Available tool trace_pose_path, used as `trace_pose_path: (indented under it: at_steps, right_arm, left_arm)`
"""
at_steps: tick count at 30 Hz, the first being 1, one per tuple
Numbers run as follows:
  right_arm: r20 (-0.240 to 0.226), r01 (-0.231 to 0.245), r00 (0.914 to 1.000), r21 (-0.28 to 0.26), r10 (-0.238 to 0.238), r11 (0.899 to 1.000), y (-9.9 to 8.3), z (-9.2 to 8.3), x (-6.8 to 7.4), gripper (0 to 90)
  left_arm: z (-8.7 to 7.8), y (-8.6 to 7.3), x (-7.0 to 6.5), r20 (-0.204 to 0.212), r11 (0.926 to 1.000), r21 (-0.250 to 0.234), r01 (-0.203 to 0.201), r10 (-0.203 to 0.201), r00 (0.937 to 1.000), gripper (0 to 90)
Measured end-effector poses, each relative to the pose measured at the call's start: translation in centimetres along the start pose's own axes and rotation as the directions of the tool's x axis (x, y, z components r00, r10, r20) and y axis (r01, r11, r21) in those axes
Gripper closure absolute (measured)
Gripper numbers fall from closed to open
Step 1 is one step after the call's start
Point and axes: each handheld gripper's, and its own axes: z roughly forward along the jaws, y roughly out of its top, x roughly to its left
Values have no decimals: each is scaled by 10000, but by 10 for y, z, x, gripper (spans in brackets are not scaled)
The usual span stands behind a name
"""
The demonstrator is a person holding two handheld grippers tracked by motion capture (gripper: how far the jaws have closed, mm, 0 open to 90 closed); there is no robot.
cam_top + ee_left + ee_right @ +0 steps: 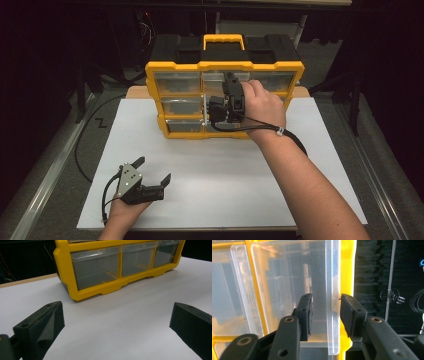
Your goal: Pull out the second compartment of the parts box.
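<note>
A yellow-framed organizer box point(175, 65) with a black back and clear drawers stands upright at the far side of the white table top point(210, 175). My right gripper point(229, 80) is at its top middle drawer point(214, 84). In the right gripper view, the right gripper point(325, 298) is open only narrowly. Its jaws straddle the protruding clear lip point(333, 315) of that drawer point(287, 277); one jaw touches the lip and the other stands a little off it. My left gripper point(154, 169) rests near the table's front left, open wide and holding nothing. It point(116, 315) faces the organizer's bottom drawer row point(95, 267).
A yellow carry handle point(223, 41) tops the box. A black cable point(85, 145) loops off the table's left edge beside a metal rail point(45, 185). White table surface lies between the left gripper and the box.
</note>
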Motion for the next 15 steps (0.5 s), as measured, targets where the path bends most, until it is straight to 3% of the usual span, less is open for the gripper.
trace_pose_path:
  at_steps: [6, 7, 15]
  right_arm:
    - [142, 18, 9999, 74, -19, 10000, 0, 0, 0, 725]
    - [341, 111, 9994, 92, -114, 9999, 1, -1, 0, 779]
    - [556, 582, 9967, 146, -589, 9982, 1, -2, 3, 802]
  left_arm:
    - [0, 0, 0, -5, 10000, -4, 9, -9, 10000, 3]
    - [0, 0, 0, -5, 10000, -6, 3, -3, 10000, 3]
    - [-1, 0, 0, -36, 10000, -21, 14, -14, 10000, 3]
